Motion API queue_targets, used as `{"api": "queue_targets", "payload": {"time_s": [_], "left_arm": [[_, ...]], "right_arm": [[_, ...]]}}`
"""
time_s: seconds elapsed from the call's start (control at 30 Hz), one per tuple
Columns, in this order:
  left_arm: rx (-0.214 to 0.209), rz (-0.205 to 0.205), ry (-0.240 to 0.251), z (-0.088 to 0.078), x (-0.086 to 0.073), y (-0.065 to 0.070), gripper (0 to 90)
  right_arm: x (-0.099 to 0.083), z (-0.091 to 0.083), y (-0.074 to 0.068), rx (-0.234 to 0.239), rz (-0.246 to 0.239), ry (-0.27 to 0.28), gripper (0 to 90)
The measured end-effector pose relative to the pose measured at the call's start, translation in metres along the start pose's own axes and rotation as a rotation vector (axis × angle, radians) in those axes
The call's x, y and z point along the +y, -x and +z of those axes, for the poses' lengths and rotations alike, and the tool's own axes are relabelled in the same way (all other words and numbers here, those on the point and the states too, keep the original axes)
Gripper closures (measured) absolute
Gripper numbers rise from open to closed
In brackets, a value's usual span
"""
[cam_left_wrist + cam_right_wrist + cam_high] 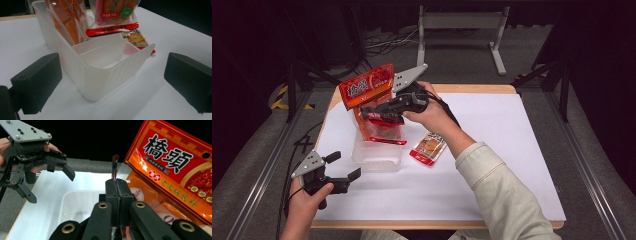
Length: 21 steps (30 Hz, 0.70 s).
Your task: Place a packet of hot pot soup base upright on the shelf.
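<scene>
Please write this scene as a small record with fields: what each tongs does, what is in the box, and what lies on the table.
left tongs: open, hold nothing, near the box's near side
right tongs: shut on the clear snack pouch, held above the box
box: translucent plastic, on the white table
in box: large orange-red packet, standing upright
beside box: small packet lying flat on the table

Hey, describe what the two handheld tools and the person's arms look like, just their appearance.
Both are black two-jaw tools: the left tool and right tool each carry a grey three-cornered plate with small dark holes on top. The right tool's linkage arms have brass-coloured rivets. A black cable trails from the left one. The right arm wears a pale cream long sleeve.
</scene>
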<state>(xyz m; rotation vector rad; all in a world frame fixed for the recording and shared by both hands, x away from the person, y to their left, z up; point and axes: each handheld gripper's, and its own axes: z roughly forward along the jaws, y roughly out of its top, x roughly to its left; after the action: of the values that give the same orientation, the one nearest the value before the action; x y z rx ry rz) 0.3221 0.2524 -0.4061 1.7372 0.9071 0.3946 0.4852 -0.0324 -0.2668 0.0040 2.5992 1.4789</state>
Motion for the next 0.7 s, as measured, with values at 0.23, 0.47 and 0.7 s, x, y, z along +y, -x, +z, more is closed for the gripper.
{"api": "queue_targets", "payload": {"time_s": [0.23, 0.47, 0.7], "left_arm": [[-0.003, 0.002, 0.001, -0.001, -0.001, 0.001, 2.6], [0.0, 0.001, 0.003, -0.002, -0.001, -0.001, 2.8], [-0.006, 0.0, -0.001, -0.001, -0.002, 0.0, 2.8]], "right_arm": [[0.001, 0.009, -0.001, 0.014, -0.013, -0.001, 89.8], [0.0, 0.016, -0.002, 0.015, -0.032, -0.008, 89.8], [-0.001, 0.022, -0.001, 0.014, -0.039, -0.011, 89.8]]}}
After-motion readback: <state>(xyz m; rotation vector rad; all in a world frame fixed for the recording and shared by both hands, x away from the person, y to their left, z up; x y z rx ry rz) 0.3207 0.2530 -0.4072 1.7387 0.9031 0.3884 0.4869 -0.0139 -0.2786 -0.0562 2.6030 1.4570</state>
